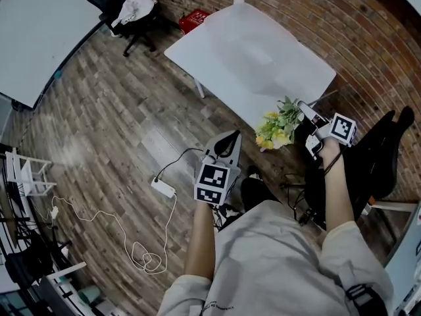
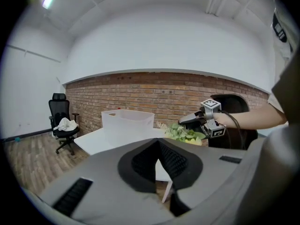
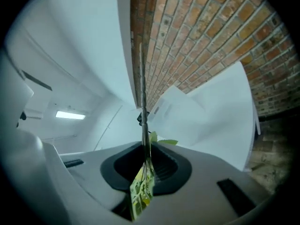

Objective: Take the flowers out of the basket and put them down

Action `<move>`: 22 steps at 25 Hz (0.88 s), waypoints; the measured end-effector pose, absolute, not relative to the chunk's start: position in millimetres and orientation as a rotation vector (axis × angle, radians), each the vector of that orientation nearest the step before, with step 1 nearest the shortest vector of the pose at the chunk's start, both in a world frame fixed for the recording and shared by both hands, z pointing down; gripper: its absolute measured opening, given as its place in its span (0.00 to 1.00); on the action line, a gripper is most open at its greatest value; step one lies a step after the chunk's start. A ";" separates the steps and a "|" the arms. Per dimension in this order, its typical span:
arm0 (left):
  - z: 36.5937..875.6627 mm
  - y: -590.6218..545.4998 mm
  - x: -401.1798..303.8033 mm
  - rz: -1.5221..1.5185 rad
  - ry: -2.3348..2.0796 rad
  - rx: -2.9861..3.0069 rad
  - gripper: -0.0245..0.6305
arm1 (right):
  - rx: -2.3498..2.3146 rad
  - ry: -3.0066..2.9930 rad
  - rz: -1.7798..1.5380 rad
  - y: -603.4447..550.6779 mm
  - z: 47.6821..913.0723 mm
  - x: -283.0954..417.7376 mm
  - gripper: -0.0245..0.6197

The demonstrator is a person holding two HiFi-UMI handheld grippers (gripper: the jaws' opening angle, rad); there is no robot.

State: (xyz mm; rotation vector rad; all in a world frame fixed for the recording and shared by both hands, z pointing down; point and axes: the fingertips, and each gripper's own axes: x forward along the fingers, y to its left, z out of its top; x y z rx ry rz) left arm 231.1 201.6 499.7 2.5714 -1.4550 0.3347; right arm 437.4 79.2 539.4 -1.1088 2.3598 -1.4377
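Note:
A bunch of yellow and green artificial flowers (image 1: pixel 276 128) hangs off the near corner of the white table (image 1: pixel 217 41). My right gripper (image 1: pixel 306 116) is shut on its stem. In the right gripper view the thin stem (image 3: pixel 143 102) runs up from between the jaws (image 3: pixel 145 165), with leaves (image 3: pixel 142 191) below them. The pale translucent basket (image 1: pixel 253 52) stands on the table, away from the flowers; it also shows in the left gripper view as the basket (image 2: pixel 127 121). My left gripper (image 1: pixel 230 137) is held over the floor near the table, shut with nothing in it (image 2: pixel 157 161).
A brick wall (image 1: pixel 316 12) runs behind the table. A black office chair with a white cloth (image 1: pixel 131 12) stands at the far left, and a dark chair (image 1: pixel 385 150) is close on my right. A power strip (image 1: pixel 163 187) and cable lie on the wooden floor.

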 end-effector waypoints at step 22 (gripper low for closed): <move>515.2 68.4 294.6 0.438 -1.539 2.428 0.07 | -1.492 2.348 -1.723 -66.8 691.0 449.3 0.43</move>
